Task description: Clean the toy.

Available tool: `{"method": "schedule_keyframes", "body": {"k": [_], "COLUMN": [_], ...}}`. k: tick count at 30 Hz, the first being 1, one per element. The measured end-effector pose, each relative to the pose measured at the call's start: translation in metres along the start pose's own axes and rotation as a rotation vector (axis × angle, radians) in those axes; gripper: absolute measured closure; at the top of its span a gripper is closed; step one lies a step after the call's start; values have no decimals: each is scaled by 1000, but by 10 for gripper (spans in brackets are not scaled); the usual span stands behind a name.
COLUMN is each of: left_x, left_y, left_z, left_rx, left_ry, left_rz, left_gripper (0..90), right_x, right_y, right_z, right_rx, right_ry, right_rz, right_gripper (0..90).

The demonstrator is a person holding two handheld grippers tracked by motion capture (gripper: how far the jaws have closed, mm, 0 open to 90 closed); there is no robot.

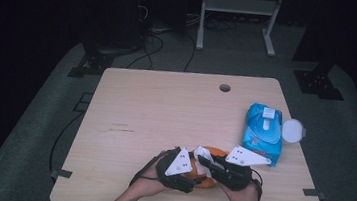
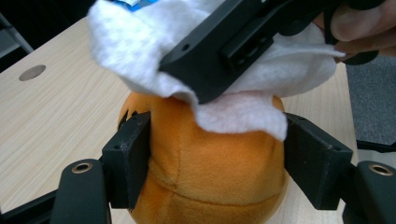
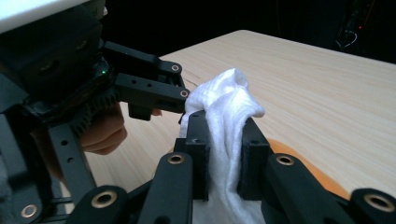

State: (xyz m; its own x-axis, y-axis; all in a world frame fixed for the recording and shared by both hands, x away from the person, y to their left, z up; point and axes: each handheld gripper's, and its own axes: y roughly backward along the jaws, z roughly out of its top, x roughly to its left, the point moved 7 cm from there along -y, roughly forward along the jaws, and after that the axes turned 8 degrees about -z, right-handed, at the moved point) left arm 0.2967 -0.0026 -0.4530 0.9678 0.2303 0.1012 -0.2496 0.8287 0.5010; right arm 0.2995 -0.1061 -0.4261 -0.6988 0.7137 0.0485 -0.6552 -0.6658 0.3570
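Orange plush [image 2: 205, 163] top hidden under white wipe [image 3: 224, 121]; left jaws clamp plush, right jaws pinch wipe.

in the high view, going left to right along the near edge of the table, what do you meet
left gripper → orange plush toy with the white wipe over it → right gripper → blue wipes pack → its white lid

Dim room, lit tabletop, close foreground blurred.
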Motion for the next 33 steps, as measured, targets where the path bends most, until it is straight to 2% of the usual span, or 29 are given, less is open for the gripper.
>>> {"method": "schedule_keyframes", "body": {"k": [4,6,7,8,9,11,13,14,15,17,18,19,21,22,24,26,27,29,31,33], "left_x": [2,-1,-3,-4,-4,-1,1,3,6,9,10,10,8,9,11,13,14,13,10,9], "left_y": [0,-2,-3,-3,-3,1,3,5,6,7,7,5,3,4,8,9,10,8,4,5], "left_z": [0,2,2,1,0,-2,-4,-5,-4,0,3,3,-1,-3,-6,-8,-8,-4,-1,-3], "left_rx": [-22,-14,-7,-5,1,3,1,-10,-24,-70,-83,-75,-35,-37,-31,-30,-34,-38,-35,-20], "left_ry": [21,3,-9,-15,-15,-3,7,24,48,104,129,126,96,103,101,113,120,129,125,111], "left_rz": [-10,-13,-19,-21,-20,-25,-24,-25,-29,-34,-34,-30,-22,-23,-24,-28,-32,-27,-24,-24], "left_gripper": [281,277,273,273,273,282,284,283,275,228,195,188,210,230,261,263,259,209,164,179], "right_x": [-19,-20,-16,-8,-3,0,-12,-18,-26,-35,-35,-31,-22,-20,-25,-34,-38,-39,-32,-23], "right_y": [3,4,4,3,2,-1,0,1,3,7,7,6,3,2,2,4,5,6,6,4], "right_z": [-3,-4,-4,-2,-2,-2,-2,-3,-5,-9,-10,-11,-10,-9,-10,-14,-16,-19,-17,-14], "right_rx": [13,13,7,-2,-3,10,13,14,15,10,11,12,11,16,19,21,25,22,17,7], "right_ry": [-6,-41,-46,-58,-56,-22,-20,-19,-42,-94,-102,-97,-73,-56,-65,-68,-76,-116,-124,-109], "right_rz": [-70,-65,-45,6,26,16,-30,-54,-73,-80,-77,-69,-45,-46,-46,-78,-93,-92,-75,-49], "right_gripper": [771,775,774,774,773,773,773,773,773,774,775,775,775,775,773,773,773,774,776,776]}}
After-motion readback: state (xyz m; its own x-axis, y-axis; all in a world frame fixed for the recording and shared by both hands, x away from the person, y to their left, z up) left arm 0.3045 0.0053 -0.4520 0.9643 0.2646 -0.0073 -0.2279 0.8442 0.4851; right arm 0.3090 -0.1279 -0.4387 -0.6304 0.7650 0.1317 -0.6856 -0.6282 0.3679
